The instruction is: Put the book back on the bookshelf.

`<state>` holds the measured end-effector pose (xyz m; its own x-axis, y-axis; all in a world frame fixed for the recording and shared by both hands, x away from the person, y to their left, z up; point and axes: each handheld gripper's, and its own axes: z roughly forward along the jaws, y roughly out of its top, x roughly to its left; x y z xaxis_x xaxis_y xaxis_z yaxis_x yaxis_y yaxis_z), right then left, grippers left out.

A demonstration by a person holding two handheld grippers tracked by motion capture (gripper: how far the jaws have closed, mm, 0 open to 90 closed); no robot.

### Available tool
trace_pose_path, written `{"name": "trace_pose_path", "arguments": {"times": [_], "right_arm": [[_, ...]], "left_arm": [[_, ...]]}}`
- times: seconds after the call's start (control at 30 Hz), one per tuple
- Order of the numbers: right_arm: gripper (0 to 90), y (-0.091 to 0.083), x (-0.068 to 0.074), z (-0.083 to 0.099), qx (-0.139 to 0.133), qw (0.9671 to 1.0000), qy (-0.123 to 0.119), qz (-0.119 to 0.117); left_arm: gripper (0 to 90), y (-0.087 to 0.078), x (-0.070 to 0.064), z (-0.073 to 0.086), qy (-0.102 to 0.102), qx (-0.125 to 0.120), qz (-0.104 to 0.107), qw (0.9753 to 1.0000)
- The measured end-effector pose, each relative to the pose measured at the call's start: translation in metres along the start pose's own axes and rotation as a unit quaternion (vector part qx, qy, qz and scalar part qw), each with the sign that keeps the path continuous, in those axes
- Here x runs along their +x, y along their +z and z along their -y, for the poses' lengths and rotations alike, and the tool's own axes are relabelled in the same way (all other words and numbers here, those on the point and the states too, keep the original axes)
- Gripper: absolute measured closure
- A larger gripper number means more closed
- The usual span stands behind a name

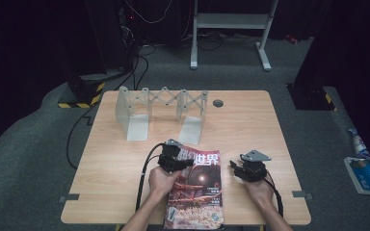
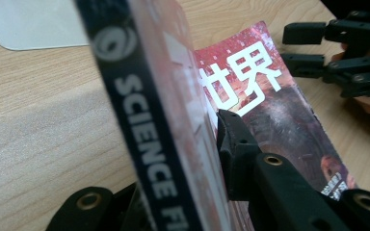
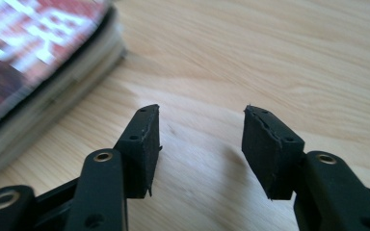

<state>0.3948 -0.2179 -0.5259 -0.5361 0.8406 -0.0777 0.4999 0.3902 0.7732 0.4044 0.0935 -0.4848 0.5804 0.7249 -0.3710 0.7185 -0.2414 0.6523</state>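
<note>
**Magazine edge clamped, right fingers idle**

Nearest the left gripper view: magazine (image 2: 168, 120) spine, raised and blurred, lettered SCIENCE, pinched between the left gripper (image 1: 173, 161) fingers (image 2: 236, 144), one finger pressed on the cover side, the other under the lifted edge. Rest of the magazine flat on the tabletop (image 1: 115, 159), near the front edge, red cover up, white characters at its top.

Right gripper (image 1: 236, 168) just beside the magazine's right side, not touching it; fingers (image 3: 142, 144) apart over bare wood, nothing between them, magazine corner off to their left in the right gripper view.

Farther back on the tabletop, well apart from both grippers: folding rack (image 1: 161, 113), standing.
</note>
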Motion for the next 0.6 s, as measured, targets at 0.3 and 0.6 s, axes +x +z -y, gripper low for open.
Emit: {"name": "trace_pose_path", "arguments": {"times": [0.3, 0.6], "right_arm": [[45.7, 0.001, -0.007, 0.007, -0.010, 0.9997, 0.021, -0.007], [46.4, -0.001, -0.006, 0.007, -0.003, 0.9994, 0.034, -0.005]], "left_arm": [[81.4, -0.012, -0.004, -0.002, -0.013, -0.021, 0.029, 0.9993], [82.6, -0.023, -0.007, -0.003, -0.014, -0.036, 0.047, 0.9981]]}}
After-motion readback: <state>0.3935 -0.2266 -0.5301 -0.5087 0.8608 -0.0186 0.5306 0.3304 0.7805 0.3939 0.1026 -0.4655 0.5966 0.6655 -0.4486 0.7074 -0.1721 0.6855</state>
